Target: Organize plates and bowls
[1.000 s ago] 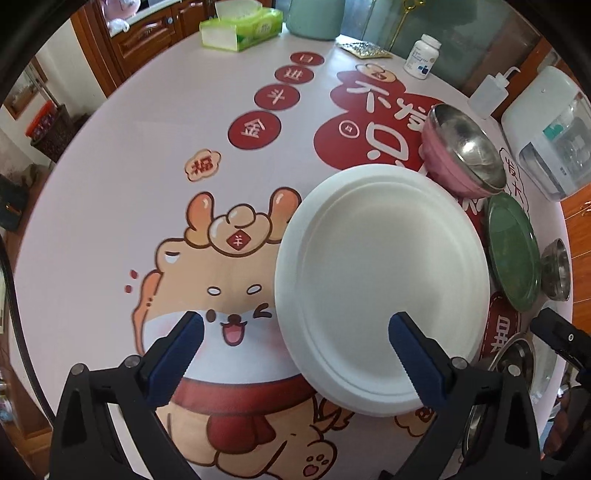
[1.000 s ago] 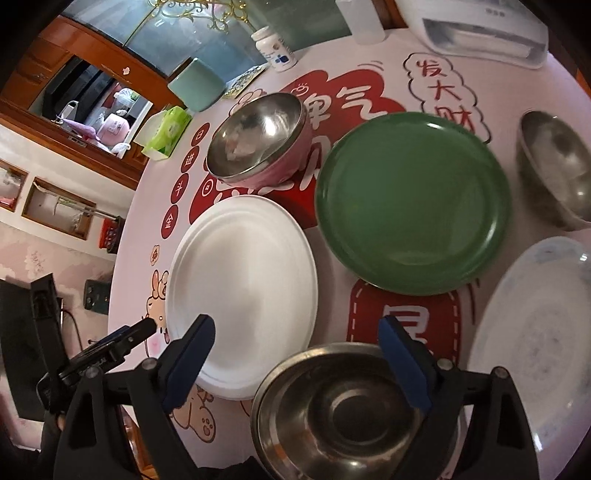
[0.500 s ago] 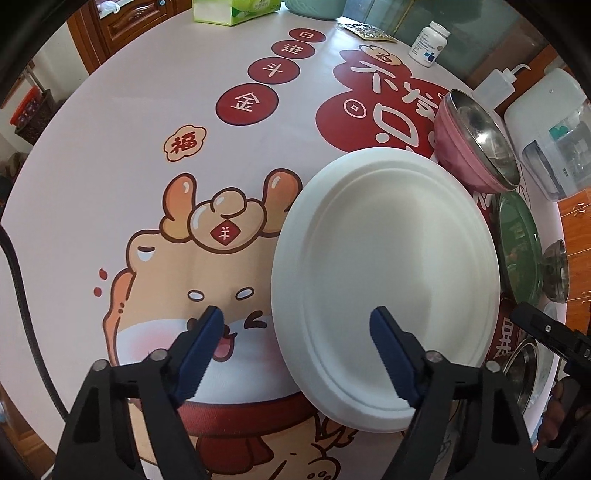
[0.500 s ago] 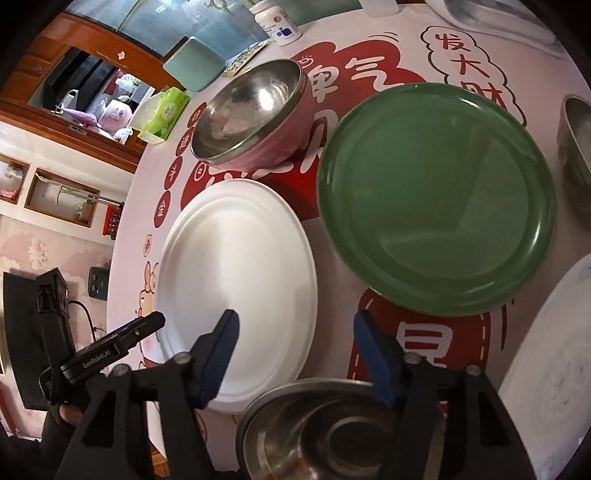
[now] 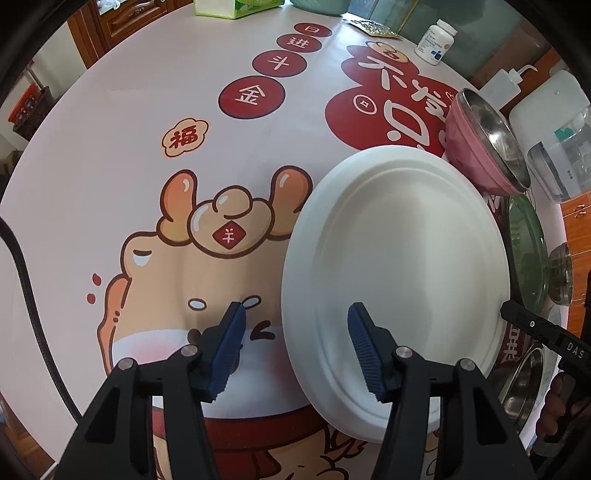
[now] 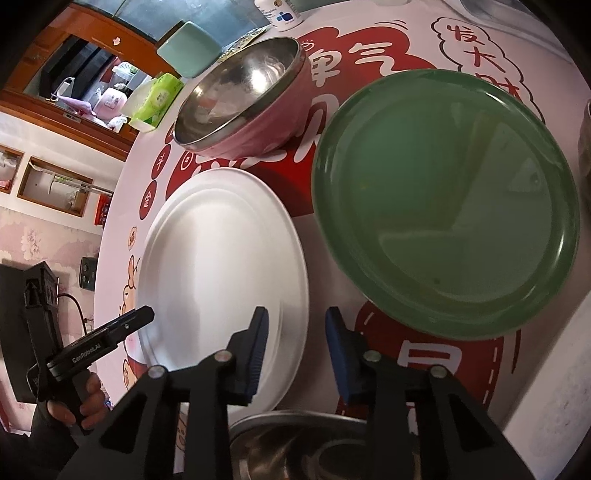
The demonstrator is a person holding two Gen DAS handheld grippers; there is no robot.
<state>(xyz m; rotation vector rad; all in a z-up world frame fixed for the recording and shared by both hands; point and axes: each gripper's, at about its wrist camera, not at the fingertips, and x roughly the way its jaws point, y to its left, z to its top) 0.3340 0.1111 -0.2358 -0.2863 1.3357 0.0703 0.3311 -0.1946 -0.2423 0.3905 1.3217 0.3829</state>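
A white plate [image 5: 399,280] lies flat on the printed tablecloth; it also shows in the right wrist view [image 6: 221,266]. My left gripper [image 5: 295,347] is open, its jaws on either side of the plate's left rim, one over the plate. My right gripper [image 6: 295,350] is partly open, its jaws on either side of the plate's right rim. A green plate [image 6: 443,199] lies to the right of the white one. A pink bowl with a steel inside [image 6: 243,99] stands behind both. A steel bowl [image 6: 295,443] sits right under my right gripper.
A second steel bowl [image 5: 561,273] is beyond the green plate [image 5: 524,251]. A pill bottle [image 5: 436,42], a squeeze bottle [image 5: 502,81], a tissue pack [image 5: 236,7] and a white appliance [image 5: 554,140] stand along the table's far edge.
Both grippers have moved closer to the white plate and narrowed their jaws, each now on either side of a rim. The plate itself has not moved.
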